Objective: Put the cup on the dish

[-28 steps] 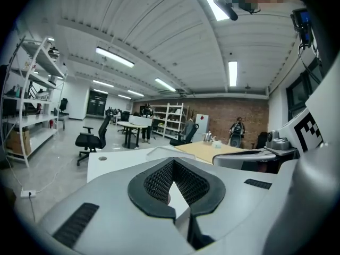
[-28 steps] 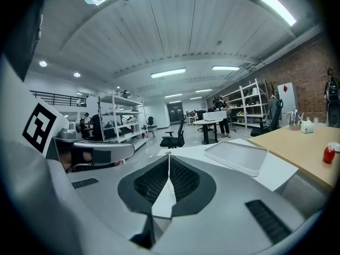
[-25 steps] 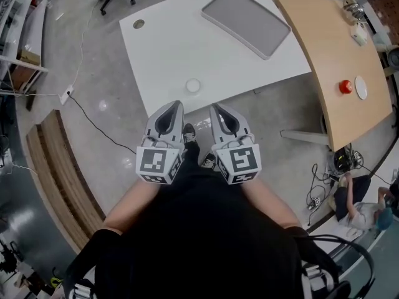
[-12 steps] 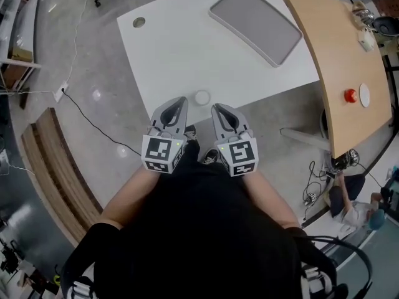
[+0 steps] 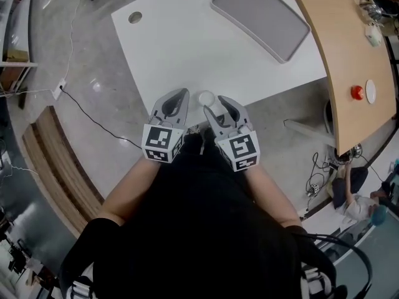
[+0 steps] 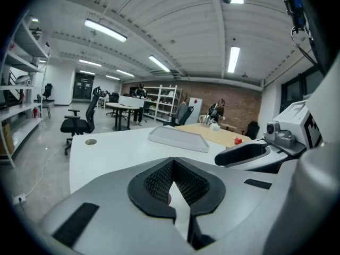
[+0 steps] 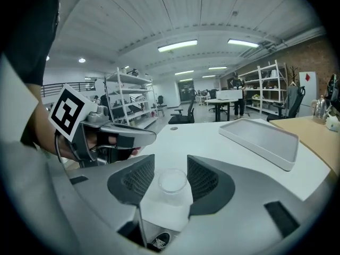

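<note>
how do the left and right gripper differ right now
The left gripper has its jaws together; the right gripper has them apart, having just been opening. Nothing is between the left gripper's jaws; the cup shows in the gap of the right gripper's jaws, not pinched. Both are side by side at the near edge of the table.

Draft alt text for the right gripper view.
The right claw has just been opening its jaws; they stand apart and frame a small clear cup that stands untouched near the white table's near edge. The left claw hovers at the left; a grey tray lies farther back at the right.
</note>
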Available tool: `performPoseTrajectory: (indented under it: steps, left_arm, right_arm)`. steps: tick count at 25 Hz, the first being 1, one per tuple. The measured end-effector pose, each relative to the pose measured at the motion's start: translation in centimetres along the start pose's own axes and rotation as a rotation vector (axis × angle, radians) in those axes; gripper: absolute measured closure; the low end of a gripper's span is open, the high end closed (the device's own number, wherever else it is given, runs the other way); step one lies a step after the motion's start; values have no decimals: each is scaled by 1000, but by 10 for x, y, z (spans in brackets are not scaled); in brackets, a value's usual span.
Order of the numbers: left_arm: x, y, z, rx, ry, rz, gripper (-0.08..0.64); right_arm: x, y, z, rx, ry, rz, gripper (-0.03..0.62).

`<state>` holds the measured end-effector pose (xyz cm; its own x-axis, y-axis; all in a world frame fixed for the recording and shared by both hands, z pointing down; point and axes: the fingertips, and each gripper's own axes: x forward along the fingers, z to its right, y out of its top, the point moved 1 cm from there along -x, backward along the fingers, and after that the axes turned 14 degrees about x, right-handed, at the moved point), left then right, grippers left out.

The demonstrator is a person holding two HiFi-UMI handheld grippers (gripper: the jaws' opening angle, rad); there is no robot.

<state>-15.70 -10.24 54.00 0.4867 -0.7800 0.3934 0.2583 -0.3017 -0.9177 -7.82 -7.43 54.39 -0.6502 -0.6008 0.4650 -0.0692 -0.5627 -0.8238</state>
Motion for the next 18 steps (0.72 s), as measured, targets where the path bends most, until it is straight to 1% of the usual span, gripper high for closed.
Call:
performPoseTrajectory:
  steps: [4,8,11,18]
  left_arm:
    - [16,-13,-6,-12,14,-27,563]
    - [28,-28,-12,-13,28,-63,563]
    - [37,-36,-12,-10,28,-88,563]
    - [42,-49,-12,-18,37,-122,563]
  right_arm:
    - [15,-16,9,-13,42,-65,382]
    - [33,-37,15,-14,75,-137,347]
    - [44,-49,22,-33,82,-173,337]
    - [70,-69,26,-130,67,-245,333]
